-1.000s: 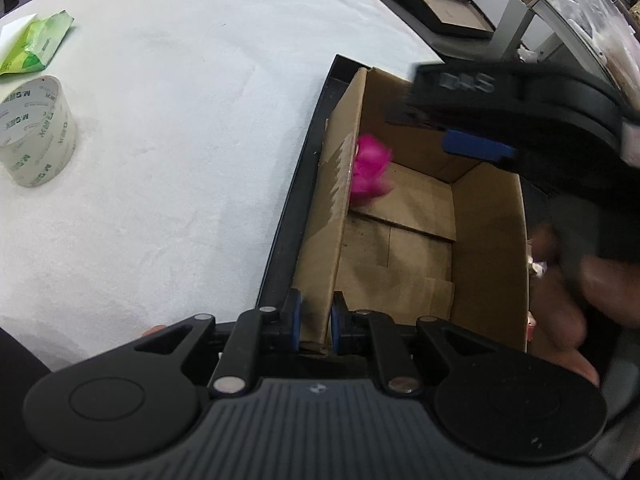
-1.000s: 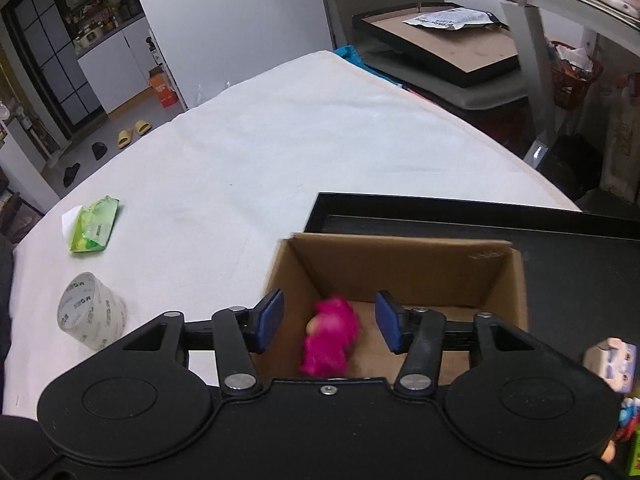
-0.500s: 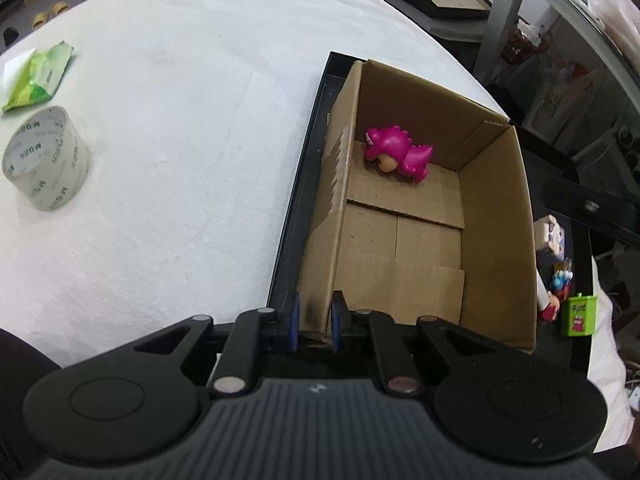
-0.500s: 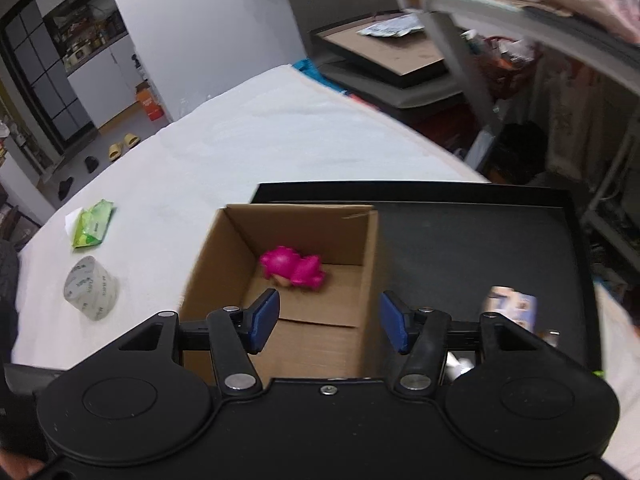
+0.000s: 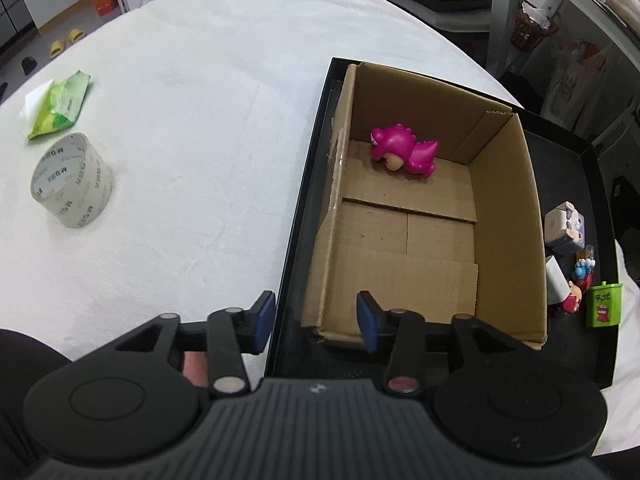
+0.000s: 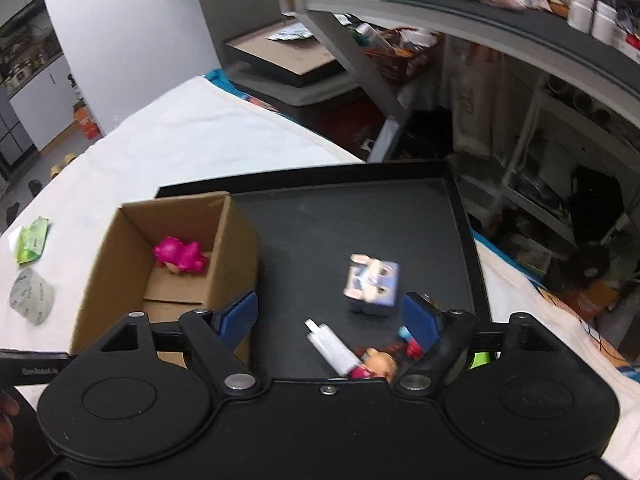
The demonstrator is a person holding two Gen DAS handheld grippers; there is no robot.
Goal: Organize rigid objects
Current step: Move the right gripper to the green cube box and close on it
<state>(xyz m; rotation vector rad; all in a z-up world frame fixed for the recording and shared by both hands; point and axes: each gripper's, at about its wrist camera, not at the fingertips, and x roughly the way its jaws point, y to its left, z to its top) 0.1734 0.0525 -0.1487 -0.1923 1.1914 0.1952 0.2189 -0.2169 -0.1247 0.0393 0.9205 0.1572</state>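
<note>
Since a second ago, when our left tongs (image 5: 316, 320) were pinching the near wall of the cardboard box (image 5: 504, 216), they have let go and now stand spread, empty, straddling the box's near-left corner. Our right tongs (image 6: 330, 312), having dropped the pink dinosaur toy (image 5: 404, 152), have swung away from the box and hang spread and empty. We judge one item stowed: the toy lies on its side at the box's far wall. Outstanding items sit on the black tray (image 6: 320, 220) to the right of the box: the block-shaped figure (image 6: 372, 284) just ahead of the right tongs, a small doll (image 6: 376, 362) beneath them, a green cube (image 5: 604, 304) beyond.
</note>
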